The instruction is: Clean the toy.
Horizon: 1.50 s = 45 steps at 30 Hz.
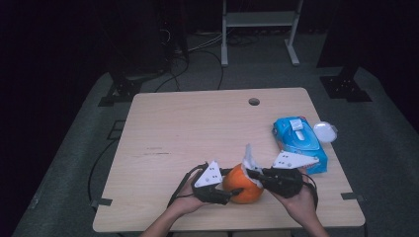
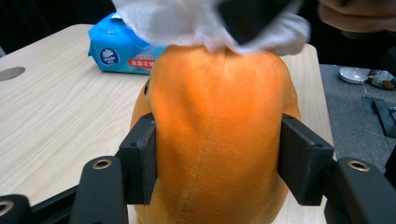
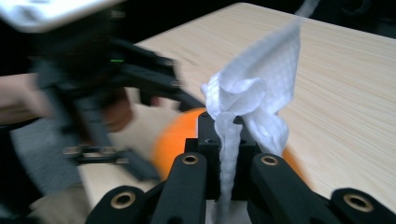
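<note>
Work in hand: wiping the orange plush toy (image 1: 243, 184) with a white tissue (image 1: 248, 159), judged from the grips.
Orange plush toy: near the front edge of the table (image 1: 188, 128), between the two grippers, resting on the wood.
Left gripper (image 1: 232, 191): fingers (image 2: 140, 158) clamped on the toy's flanks, one pad on each side, pile dented slightly under them.
Right gripper (image 1: 252, 174): fingers (image 3: 189, 179) together, pinching the tissue's twisted neck; loose end flaring upward, touching the toy's top.
Blue wipes pack (image 1: 300, 143): right of the toy and farther back, near the table's right edge, flip lid on top.
White round lid (image 1: 324, 131): just beyond the pack, at the table's right edge.
Risk, slip: soft rounded body squeezed at its sides could squirt out of the pads if the wipe pushes down hard.
Risk, tear: thin tissue held by a narrow twist could rip or pull free when dragged across clinging pile.
Risk, collision: the two grippers sit very close over the toy; a wide stroke could knock one against the other.
Toy material: short velvety plush, bright orange, bulging pear-like shape, faint seam down the middle.
Tissue material: thin embossed paper, crumpled, limp at the pinch.
Pack material: glossy plastic film, pillow-shaped.
Table surface: pale wood grain, smooth, round hole at the far side.
</note>
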Each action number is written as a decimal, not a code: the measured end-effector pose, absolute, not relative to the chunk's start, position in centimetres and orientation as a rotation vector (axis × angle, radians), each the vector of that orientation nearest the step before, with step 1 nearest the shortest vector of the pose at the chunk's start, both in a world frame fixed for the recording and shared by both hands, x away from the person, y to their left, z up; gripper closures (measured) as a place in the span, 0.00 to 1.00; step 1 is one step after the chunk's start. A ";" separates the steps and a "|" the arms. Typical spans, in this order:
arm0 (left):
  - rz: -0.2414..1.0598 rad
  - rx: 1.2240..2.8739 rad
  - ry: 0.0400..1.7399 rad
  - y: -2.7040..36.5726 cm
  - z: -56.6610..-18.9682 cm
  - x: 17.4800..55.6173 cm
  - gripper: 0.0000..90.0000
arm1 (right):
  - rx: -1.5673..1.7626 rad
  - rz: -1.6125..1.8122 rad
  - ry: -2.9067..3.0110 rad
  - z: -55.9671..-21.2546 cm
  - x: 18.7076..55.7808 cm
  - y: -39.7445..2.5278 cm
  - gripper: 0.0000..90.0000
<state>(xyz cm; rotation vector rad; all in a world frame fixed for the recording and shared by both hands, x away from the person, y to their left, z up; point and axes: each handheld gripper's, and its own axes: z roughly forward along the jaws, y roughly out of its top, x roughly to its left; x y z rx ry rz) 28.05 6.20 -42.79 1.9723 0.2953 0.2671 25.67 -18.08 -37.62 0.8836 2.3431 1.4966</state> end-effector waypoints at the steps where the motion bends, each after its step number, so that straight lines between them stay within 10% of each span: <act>1: 0.267 1.972 0.295 6.2 -42.8 28.1 0.41 | 0.884 1.497 2.343 -37.6 25.7 -18.1 0.96; 30: 0.180 1.925 0.412 8.2 -43.5 29.8 0.41 | 1.286 1.169 2.358 -43.1 25.9 -31.0 0.90; 45: 0.275 1.926 0.480 10.1 -42.9 30.6 0.41 | 1.119 1.291 2.379 -41.0 26.6 -26.6 0.67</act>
